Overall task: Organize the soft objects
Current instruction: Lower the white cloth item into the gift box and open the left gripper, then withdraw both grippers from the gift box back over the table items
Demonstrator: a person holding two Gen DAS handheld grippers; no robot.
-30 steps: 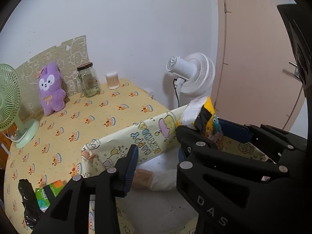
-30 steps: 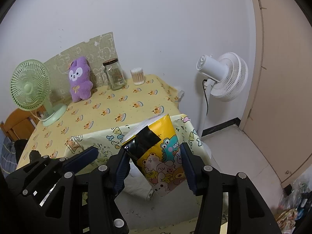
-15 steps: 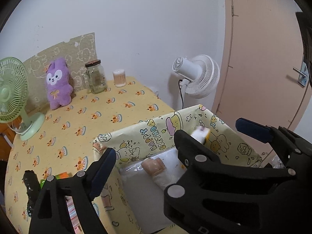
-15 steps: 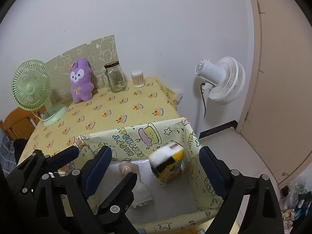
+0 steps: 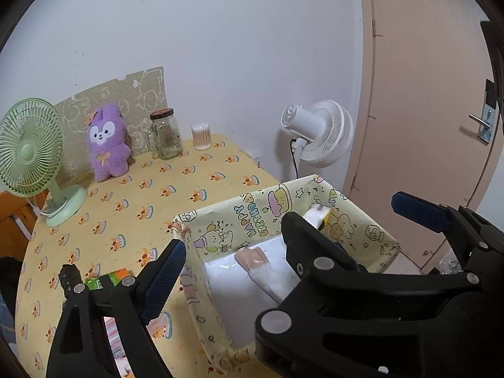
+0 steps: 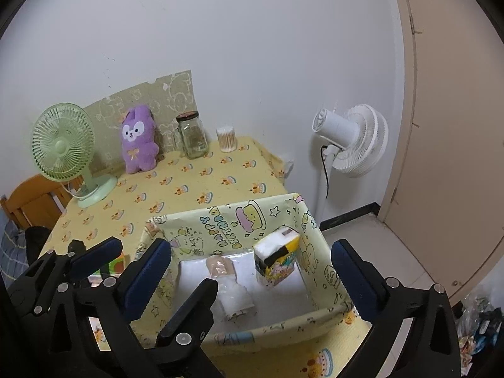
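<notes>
With yellow cartoon-print tissue pack (image 6: pixel 277 260) dropped ahead in patterned fabric bin (image 6: pixel 220 220), right gripper (image 6: pixel 249 271) opening empty, left gripper (image 5: pixel 283 252) wide, empty; green packet (image 5: pixel 107 280) beside bin unsorted.

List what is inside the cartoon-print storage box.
Inside the storage box: a yellow tissue pack standing upright, a clear-wrapped roll, and a white liner. The near-left corner is hidden.

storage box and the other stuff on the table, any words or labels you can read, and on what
"HAPPY BIRTHDAY", printed upside down on the inner back wall of the box.
Tissue pack in the box: cartoon print, any words too small to read.
Green and orange packet beside the box: lettering too blurred to read.
Jar: label unreadable.
Plush, both fans and the cotton swab tub: no text seen.
</notes>
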